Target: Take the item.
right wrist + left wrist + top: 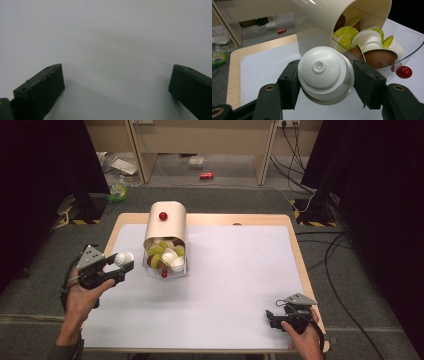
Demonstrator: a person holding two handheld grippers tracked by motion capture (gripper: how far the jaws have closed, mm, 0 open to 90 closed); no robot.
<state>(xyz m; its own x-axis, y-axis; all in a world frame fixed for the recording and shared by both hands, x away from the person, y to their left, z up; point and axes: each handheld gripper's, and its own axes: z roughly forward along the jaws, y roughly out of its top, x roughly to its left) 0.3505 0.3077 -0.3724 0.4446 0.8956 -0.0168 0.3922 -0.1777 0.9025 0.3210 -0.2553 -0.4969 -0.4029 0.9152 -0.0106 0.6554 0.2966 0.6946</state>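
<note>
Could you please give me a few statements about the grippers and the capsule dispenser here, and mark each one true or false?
1. The left gripper is shut on a white capsule. True.
2. The right gripper holds a brown capsule. False: its jaws stand wide apart with nothing between them, over the white table cover.
3. The cream dispenser has white, green and brown capsules piled in its clear tray. True.
4. The dispenser stands at the right edge of the table. False: it stands left of the middle, toward the far side.
5. A red knob sits on top of the dispenser. True.
</note>
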